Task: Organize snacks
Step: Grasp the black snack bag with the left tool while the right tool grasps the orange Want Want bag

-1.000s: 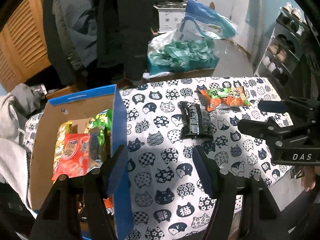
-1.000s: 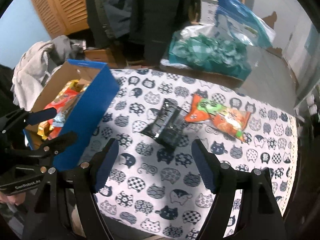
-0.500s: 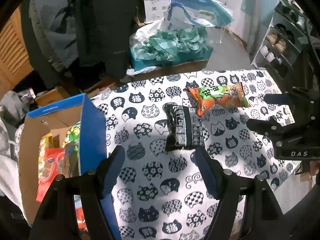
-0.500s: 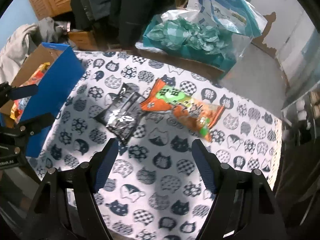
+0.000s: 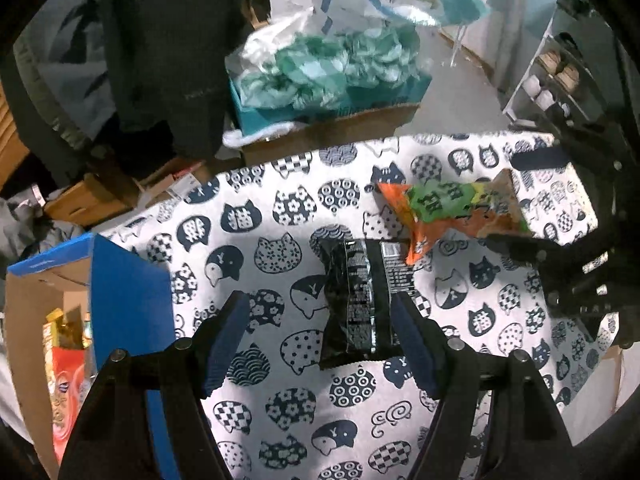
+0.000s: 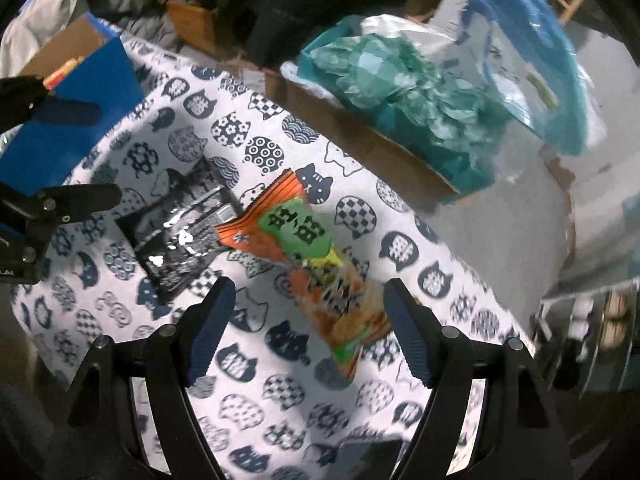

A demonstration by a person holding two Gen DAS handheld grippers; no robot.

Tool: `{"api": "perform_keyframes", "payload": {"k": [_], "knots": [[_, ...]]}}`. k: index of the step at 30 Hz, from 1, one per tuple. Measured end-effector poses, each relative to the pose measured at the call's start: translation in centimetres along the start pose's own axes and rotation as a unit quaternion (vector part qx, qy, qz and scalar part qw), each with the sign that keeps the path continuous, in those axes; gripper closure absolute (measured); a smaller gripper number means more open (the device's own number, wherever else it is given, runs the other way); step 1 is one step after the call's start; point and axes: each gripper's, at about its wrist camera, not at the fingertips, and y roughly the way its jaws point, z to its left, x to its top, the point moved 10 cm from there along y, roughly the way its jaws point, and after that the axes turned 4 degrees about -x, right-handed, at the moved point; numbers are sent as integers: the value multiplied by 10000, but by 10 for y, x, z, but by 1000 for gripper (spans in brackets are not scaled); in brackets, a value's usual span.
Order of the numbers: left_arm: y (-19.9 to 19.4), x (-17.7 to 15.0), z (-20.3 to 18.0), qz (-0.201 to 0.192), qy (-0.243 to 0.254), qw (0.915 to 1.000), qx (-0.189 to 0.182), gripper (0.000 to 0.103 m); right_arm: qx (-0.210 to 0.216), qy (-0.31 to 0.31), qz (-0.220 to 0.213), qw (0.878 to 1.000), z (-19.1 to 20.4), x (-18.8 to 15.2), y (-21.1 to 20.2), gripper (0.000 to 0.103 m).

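on a table (image 5: 280,408) draped in a cat-print cloth, two snack packets remain outside the blue cardboard box (image 5: 128,280) at the left edge, which already holds several bright wrappers. the left gripper (image 5: 320,344) hangs over the black foil packet (image 5: 358,300), its fingers spread wide and straddling the packet's near end; the packet's long axis runs near to far, roughly in line with the gripper, so a close across its short width looks the likely grasp. the right gripper (image 6: 306,328) is likewise open wide and empty, poised over the orange-and-green snack packet (image 6: 316,264), whose long axis slants from far left to near right between the two blue pads. the orange packet's far-left corner overlaps or at least touches the black packet's far end, though motion blur in the right wrist view makes it hard to say which lies on top. each arm is nearer its own packet: left to the black, right to the orange. the box lies left of both packets, closer to the left gripper.
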Motion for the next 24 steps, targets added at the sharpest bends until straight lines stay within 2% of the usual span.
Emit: {"api": "perform_keyframes", "payload": {"k": [12, 15, 17, 18, 19, 22, 24], "knots": [[50, -12, -2, 494, -293, 9977, -348, 29, 257, -63, 567, 9980, -4, -12, 67, 27], [54, -15, 2, 500, -408, 9978, -148, 29, 411, 68, 669, 9969, -1, -17, 74, 27], [58, -16, 0, 501, -474, 9975, -169, 29, 483, 220, 746, 9958, 0, -20, 78, 27], [60, -17, -1, 527, -486, 9973, -187, 29, 511, 303, 784, 9952, -1, -23, 81, 30], [62, -18, -4, 576, -481, 9970, -208, 29, 548, 466, 800, 9942, -3, -25, 83, 39], [64, -19, -10, 557, -477, 9971, -200, 25, 749, 896, 857, 9895, -5, -31, 86, 57], [62, -18, -12, 445, -530, 9975, -122, 24, 815, 1173, 819, 9863, -9, -34, 84, 61]]}}
